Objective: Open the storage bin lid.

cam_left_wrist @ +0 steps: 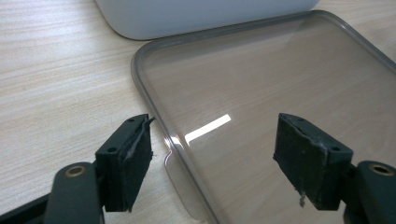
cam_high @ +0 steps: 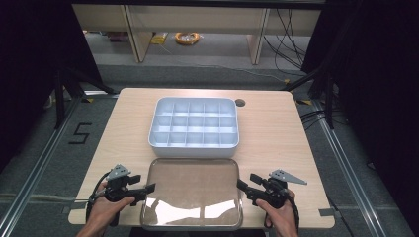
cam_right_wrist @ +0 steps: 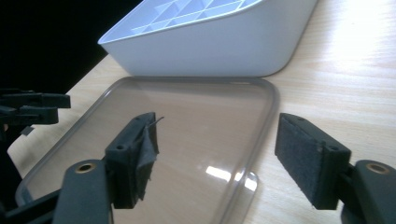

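So we've got one clear lid [cam_high: 191, 192] lying flat at the near edge of the table [cam_high: 276, 133], and one white divided box [cam_high: 194, 123] sitting just behind it, their facing edges almost touching. That's it for things on the table: one lid, one box, two grippers.

Our left gripper [cam_high: 144, 190] sits at the lid's left edge, jaws spread wide. In the left gripper view [cam_left_wrist: 212, 154] the lid's rim [cam_left_wrist: 144, 88] runs right up between the jaws, with one jaw over bare wood and the other over the clear panel. There's a little tab [cam_left_wrist: 180, 186] sticking out of the rim down near the left jaw. Nothing is clamped.

Our right gripper [cam_high: 245, 185] mirrors that at the lid's right edge, also wide open. From the right gripper view [cam_right_wrist: 217, 154] the rim passes between the jaws, one over the lid, one over the table, and a small tab [cam_right_wrist: 250, 179] shows on this side too. So two tabs, one per side.

Room-wise, there's plenty of bare table left and right of both the lid and the box. The lid's front edge sits right at the table's near edge, even a touch over it. The box's compartments look like a grid, roughly five across and three deep from the high view.
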`<action>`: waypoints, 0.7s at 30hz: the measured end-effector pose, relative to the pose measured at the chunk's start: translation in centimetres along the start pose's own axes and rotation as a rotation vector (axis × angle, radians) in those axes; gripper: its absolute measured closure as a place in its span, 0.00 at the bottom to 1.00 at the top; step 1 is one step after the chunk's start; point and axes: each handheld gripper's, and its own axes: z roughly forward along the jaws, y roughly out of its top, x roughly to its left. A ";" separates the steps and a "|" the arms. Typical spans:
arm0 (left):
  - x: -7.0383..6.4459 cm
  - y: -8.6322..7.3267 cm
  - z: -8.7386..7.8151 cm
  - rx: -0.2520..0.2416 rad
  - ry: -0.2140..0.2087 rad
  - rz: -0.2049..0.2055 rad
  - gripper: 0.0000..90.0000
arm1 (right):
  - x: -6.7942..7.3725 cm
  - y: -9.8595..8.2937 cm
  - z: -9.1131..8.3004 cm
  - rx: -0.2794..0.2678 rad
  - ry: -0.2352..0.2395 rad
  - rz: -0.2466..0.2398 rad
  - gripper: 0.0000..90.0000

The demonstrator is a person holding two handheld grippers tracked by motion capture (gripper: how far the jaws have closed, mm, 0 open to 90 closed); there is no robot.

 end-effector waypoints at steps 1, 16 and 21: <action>0.0 0.0 0.0 -0.006 -0.010 -0.001 0.28 | 0.0 0.0 0.0 -0.008 0.013 -0.026 0.33; -1.3 -0.2 -0.5 -0.029 -0.094 0.049 0.17 | 1.0 0.0 -0.4 -0.010 0.033 -0.114 0.18; -1.9 -0.5 -0.8 -0.020 -0.107 0.061 0.17 | 1.7 -0.3 -0.5 0.006 0.065 -0.119 0.18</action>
